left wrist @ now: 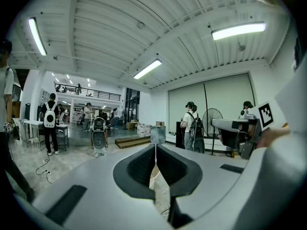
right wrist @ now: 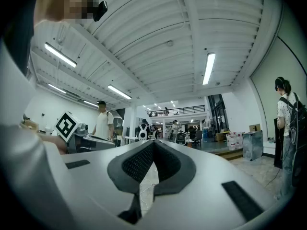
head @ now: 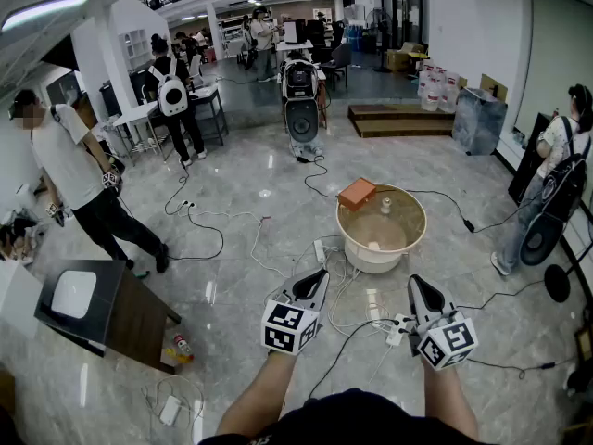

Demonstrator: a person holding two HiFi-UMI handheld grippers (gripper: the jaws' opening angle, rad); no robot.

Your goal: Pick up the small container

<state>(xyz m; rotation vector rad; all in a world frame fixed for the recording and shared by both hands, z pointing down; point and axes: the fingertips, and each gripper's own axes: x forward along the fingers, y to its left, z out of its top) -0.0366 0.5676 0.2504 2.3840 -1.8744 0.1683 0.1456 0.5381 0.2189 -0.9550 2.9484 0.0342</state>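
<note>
In the head view a round cream tub-like table (head: pixel 357 247) stands on the floor ahead of me. On it are a small white container (head: pixel 385 206) and an orange box (head: pixel 357 193). My left gripper (head: pixel 320 274) is held low, just short of the table's near left rim, jaws shut and empty. My right gripper (head: pixel 414 281) hovers by the near right rim, also shut with nothing in it. In the left gripper view the left gripper's (left wrist: pixel 155 145) pads meet, and part of the cream table shows below them. The right gripper (right wrist: pixel 153 143) points level into the hall.
Cables and power strips (head: pixel 320 251) lie across the glossy floor around the table. A dark side table (head: pixel 102 309) with a white slab stands at the left, a bottle (head: pixel 181 345) beside it. People stand at left (head: pixel 79 188) and right (head: pixel 556 179). A speaker-like machine (head: pixel 301 109) is further back.
</note>
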